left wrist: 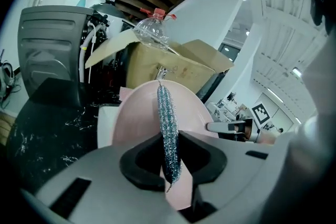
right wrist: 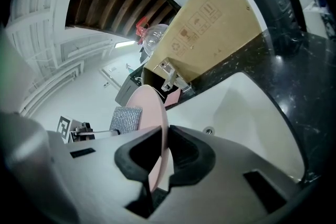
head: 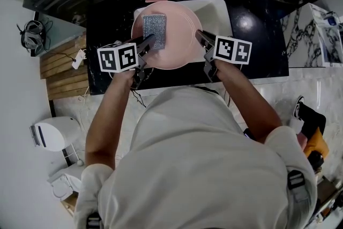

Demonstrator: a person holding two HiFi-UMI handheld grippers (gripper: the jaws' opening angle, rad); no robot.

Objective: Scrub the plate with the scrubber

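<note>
Two grippers engaged: left gripper (left wrist: 170,157) fingers clenched on the edge of the steel-mesh scrubber (head: 154,29), which sits against the face of the pink plate (head: 179,45). Right gripper (right wrist: 160,157) fingers pinch the plate's right rim, holding it over the white sink (head: 218,14). Risks: hard scrubbing could lever the plate out of that thin rim grip and drop it into the sink; the edge-held scrubber may fold or slip.
</note>
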